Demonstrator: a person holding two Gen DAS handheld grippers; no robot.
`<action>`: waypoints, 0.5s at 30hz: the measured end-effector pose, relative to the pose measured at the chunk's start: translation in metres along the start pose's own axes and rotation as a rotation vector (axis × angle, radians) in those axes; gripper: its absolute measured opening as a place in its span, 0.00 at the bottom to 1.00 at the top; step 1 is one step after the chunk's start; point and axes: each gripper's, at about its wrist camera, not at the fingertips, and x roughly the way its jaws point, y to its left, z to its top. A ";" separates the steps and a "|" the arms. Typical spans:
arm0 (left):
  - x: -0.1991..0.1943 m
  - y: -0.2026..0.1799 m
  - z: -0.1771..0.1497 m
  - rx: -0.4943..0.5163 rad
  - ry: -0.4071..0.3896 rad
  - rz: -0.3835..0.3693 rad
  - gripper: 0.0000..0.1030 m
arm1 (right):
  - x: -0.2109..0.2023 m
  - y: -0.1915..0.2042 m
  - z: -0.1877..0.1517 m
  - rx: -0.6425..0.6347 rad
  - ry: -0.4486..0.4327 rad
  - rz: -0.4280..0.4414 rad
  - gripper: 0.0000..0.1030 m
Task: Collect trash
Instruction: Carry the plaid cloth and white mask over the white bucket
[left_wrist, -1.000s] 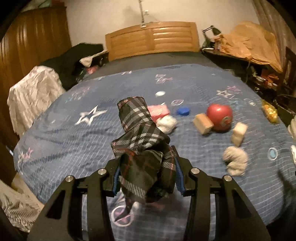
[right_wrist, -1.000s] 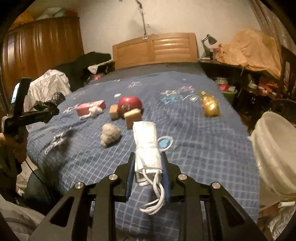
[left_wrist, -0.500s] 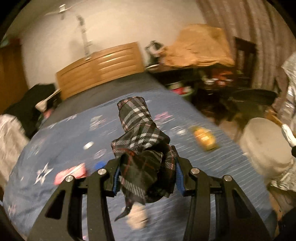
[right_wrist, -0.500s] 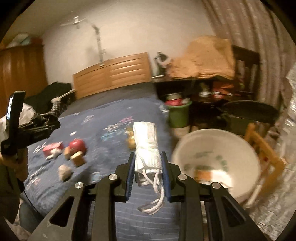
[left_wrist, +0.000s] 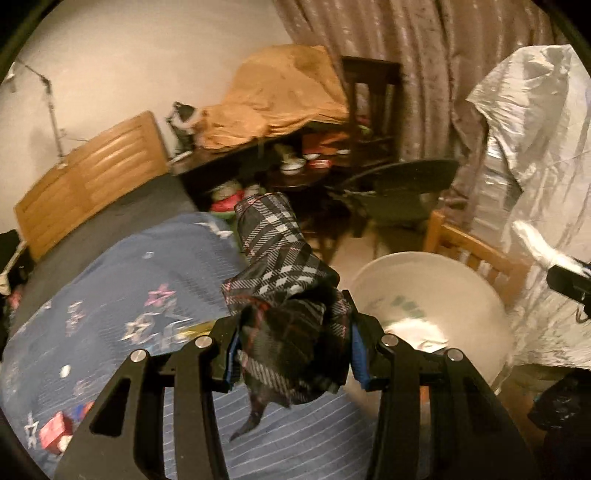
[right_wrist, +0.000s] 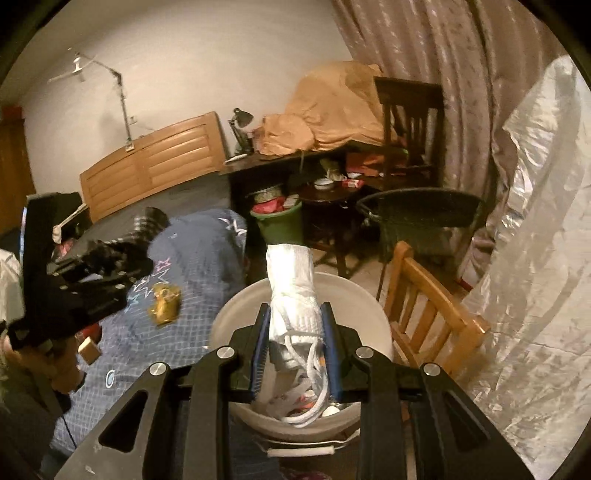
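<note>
Right wrist view, right claw (right_wrist: 295, 354) clamping white cloth (right_wrist: 293, 295) lengthwise above bucket (right_wrist: 369, 306)

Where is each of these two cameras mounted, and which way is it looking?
Left wrist: sits on the left gripper, looking along its fingers over the bed toward the white bucket; the gripper clamps a plaid cloth.
Right wrist: sits on the right gripper, looking down into the bucket; it clamps a white cloth, and the left gripper shows at left.
Shared: bucket, bed, headboard, wooden chair.
</note>
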 end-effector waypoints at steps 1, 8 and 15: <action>0.007 -0.007 0.003 0.004 0.005 -0.025 0.42 | 0.002 -0.004 0.002 0.003 0.004 -0.003 0.27; 0.046 -0.049 0.010 0.071 0.053 -0.089 0.43 | 0.037 -0.013 0.007 0.010 0.046 -0.013 0.27; 0.067 -0.058 0.004 0.093 0.098 -0.104 0.43 | 0.066 -0.022 0.001 0.040 0.096 -0.004 0.27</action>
